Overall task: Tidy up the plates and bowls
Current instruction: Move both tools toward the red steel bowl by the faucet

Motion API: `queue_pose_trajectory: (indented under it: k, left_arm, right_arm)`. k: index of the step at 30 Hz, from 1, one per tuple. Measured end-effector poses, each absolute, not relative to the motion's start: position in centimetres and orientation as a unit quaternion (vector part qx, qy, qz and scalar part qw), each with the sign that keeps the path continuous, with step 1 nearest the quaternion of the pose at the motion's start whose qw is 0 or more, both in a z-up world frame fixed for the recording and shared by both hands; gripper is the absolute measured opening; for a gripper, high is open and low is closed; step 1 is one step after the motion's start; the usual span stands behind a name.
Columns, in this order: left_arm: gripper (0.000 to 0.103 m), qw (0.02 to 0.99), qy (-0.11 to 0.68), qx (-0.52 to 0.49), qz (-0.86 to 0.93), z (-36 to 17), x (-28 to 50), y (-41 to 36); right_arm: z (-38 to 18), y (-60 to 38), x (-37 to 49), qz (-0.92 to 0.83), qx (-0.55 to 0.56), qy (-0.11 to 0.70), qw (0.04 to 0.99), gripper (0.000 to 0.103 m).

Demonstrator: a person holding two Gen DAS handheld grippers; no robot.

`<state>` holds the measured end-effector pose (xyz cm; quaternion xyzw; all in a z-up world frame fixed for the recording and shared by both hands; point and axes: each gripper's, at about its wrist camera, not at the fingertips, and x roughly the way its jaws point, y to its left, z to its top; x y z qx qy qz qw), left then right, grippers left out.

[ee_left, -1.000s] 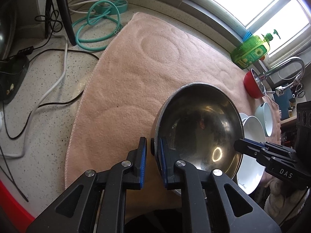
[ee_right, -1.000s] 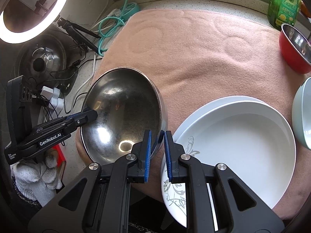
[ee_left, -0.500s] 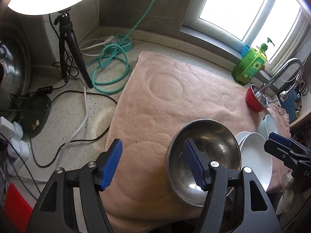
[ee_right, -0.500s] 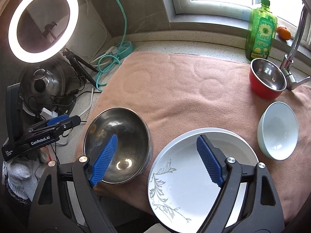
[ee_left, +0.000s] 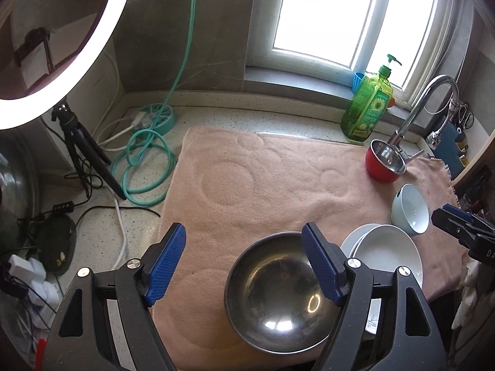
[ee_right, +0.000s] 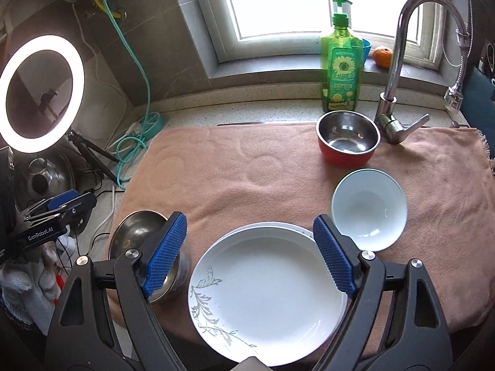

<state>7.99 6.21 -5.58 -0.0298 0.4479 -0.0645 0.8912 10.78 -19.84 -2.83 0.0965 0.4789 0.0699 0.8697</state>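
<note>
Left wrist view: dull steel bowl sits upright under the wide-open, empty left gripper.

Your left gripper is showing black plastic arms with triangular cut-outs, silver screw heads at the joints, and ribbed blue pads lining each finger. Your right gripper is wearing the same black frame, silver screws and cross-hatched blue pads. Seen from the right wrist, left of the steel bowl, the left gripper's side is carrying white "GenRobot.AI" lettering, and a knitted whitish glove is covering your hand beneath it.
</note>
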Motion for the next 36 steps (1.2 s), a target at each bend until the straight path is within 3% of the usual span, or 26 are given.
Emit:
queue_pose_trajectory:
  k: [8, 20, 36]
  left_arm:
    - [0.077, 0.894, 0.439, 0.012, -0.084, -4.5, 10.2, 0.5]
    - [0.077, 0.888, 0.452, -0.013, -0.088, -5.1, 15.1, -7.6]
    - [0.077, 0.846, 0.516, -0.031, -0.129, -8.8, 22.9, -16.2]
  right_arm:
    - [-2.6, -27.3, 12.6, 0.029, 0.1, 0.466, 0.879, 0.091]
    - [-5.0, -34.9, 17.5, 0.037, 0.089, 0.479, 0.872, 0.091]
    - [-10.2, -41.0, 25.6, 0.079, 0.185, 0.526, 0.827, 0.091]
